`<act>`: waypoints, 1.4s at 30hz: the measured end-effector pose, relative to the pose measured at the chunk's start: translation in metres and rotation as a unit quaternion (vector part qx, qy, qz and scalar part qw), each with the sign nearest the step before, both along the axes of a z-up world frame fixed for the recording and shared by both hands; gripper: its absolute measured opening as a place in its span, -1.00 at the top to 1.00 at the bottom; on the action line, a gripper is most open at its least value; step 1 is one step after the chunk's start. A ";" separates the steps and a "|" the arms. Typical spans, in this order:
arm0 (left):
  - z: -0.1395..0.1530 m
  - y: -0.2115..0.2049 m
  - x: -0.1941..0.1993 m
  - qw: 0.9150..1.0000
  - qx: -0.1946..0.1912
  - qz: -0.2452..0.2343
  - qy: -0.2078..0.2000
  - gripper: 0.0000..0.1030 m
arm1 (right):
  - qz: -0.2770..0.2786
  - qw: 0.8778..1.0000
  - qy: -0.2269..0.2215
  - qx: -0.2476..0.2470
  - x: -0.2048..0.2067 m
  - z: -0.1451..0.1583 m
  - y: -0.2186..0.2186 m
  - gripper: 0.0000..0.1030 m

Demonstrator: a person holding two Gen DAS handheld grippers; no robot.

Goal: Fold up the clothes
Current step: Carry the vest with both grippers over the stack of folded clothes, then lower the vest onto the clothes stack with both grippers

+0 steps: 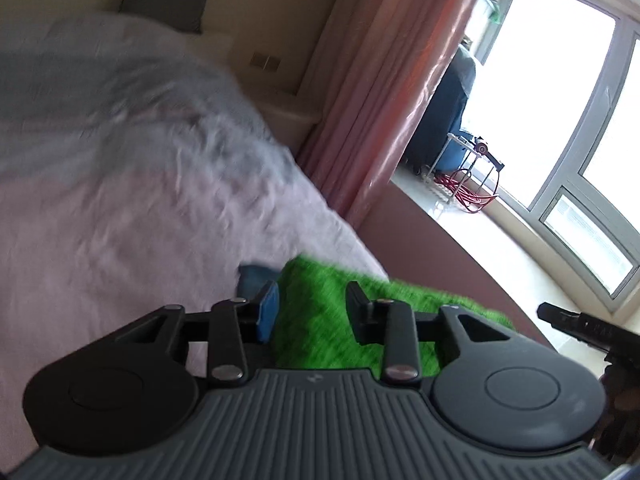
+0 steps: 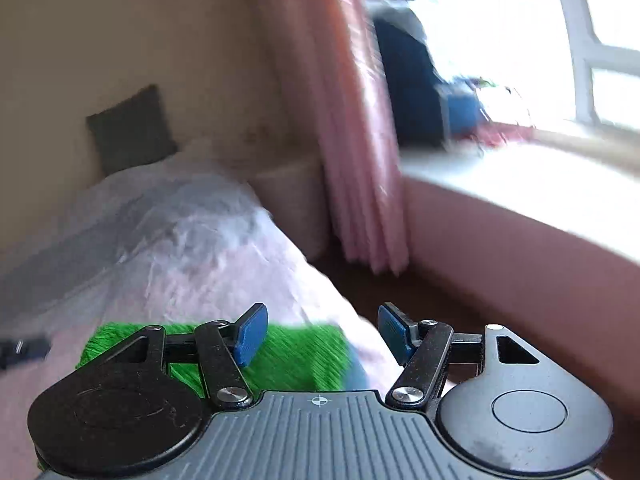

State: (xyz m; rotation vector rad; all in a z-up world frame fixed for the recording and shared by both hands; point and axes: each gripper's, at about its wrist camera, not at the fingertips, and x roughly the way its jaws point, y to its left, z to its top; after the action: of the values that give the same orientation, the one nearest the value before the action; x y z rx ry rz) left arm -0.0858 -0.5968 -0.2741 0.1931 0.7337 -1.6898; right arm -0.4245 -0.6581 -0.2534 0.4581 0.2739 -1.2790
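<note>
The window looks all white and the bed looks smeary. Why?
Left wrist view: daylight overexposes the window, washing out the panes; the bed is streaked by motion blur, while the left gripper is sharp. Right wrist view: the window and curtain smear sideways; the green garment is blurred too. Fisheye lenses bend straight frames.

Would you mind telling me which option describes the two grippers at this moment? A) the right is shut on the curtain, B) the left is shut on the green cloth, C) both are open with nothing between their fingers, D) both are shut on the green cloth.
C: the left gripper and the right gripper each show a clear gap between their fingers, with the green cloth lying on the bed beyond them, ungripped.
</note>
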 end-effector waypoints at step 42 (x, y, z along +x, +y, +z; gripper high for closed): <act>-0.085 0.107 -0.077 0.987 -0.017 0.004 -0.161 0.77 | 0.100 0.979 0.177 -0.021 0.056 -0.112 0.137 0.08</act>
State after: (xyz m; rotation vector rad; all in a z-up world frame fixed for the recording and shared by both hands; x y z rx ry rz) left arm -0.1623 -0.4902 -0.3589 0.4284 0.4629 -1.6114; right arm -0.3689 -0.5209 -0.3656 0.1590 0.5771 -1.1620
